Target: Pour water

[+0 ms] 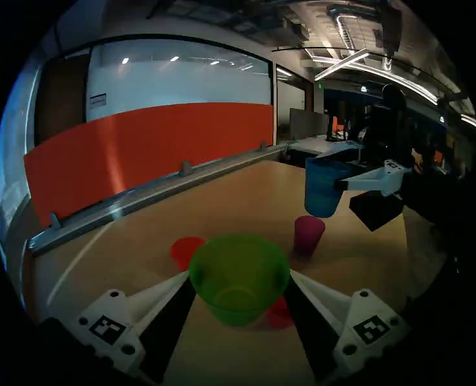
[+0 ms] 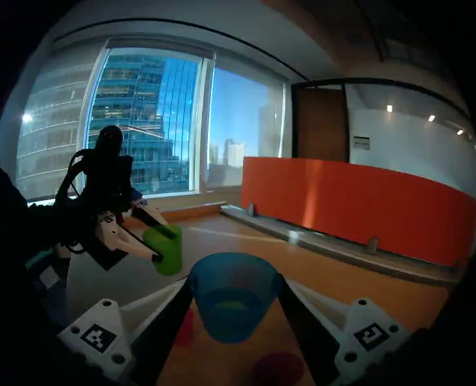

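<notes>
Office rm. Light wood tabletop (image 1: 251, 193) w/ metal rail (image 1: 173, 177) along far edge. Wall behind: orange lower band (image 1: 148, 151), glossy white panel (image 1: 173, 77) above. Linear strip lights (image 1: 373, 64) on ceiling. Big windows (image 2: 148, 122), daylight, glass towers outside. Brown door (image 2: 320, 122) beside them.

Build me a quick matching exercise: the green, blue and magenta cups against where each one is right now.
Things:
1. green cup
2. blue cup
3. magenta cup

Places:
A. standing free on the table
B. between the fingers of the right hand-held gripper
C. between the fingers of the left hand-held gripper

Pairs: 1-C, 2-B, 3-A
</notes>
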### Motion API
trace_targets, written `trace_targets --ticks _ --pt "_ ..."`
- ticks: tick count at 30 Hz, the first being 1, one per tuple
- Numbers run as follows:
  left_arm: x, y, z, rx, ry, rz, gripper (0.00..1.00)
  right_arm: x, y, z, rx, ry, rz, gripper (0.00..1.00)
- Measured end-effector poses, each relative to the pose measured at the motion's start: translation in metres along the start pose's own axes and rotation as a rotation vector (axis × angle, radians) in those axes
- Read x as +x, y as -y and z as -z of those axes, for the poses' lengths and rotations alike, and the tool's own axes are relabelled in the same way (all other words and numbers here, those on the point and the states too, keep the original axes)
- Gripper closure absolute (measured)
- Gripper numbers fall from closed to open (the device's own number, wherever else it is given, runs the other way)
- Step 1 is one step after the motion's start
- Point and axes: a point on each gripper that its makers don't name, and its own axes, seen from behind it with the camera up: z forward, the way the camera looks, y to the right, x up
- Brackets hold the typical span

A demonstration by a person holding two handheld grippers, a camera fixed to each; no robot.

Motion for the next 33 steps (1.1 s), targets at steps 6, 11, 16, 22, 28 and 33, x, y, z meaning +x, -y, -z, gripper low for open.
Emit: trace_targets --ticks 6,11,16,22,28,33 --pt "0.006 -0.004 0.004 -0.007 -0.038 0.010 0.13 0.012 -0.003 0.003 -0.011 -0.040 -0.011 0.07" --pt "0.012 -0.006 0.006 -0.012 -0.076 0.026 0.13 0.019 -0.003 0.005 -0.015 -0.055 -0.011 0.07" --pt "0.019 -0.010 0.007 -0.024 -0.111 0.041 0.13 0.023 -0.002 0.006 -0.016 -0.061 -0.007 0.07" --pt "0.026 -0.012 0.010 -0.026 -0.145 0.051 0.13 0.026 -0.001 0.005 -0.016 -0.059 0.000 0.07" --pt "0.028 -0.016 0.010 -0.025 -0.167 0.043 0.13 0.027 0.000 0.004 -0.014 -0.052 0.013 0.07" --pt "0.032 -0.018 0.010 -0.014 -0.190 0.013 0.13 0.030 0.002 0.003 -0.009 -0.045 0.033 0.07"
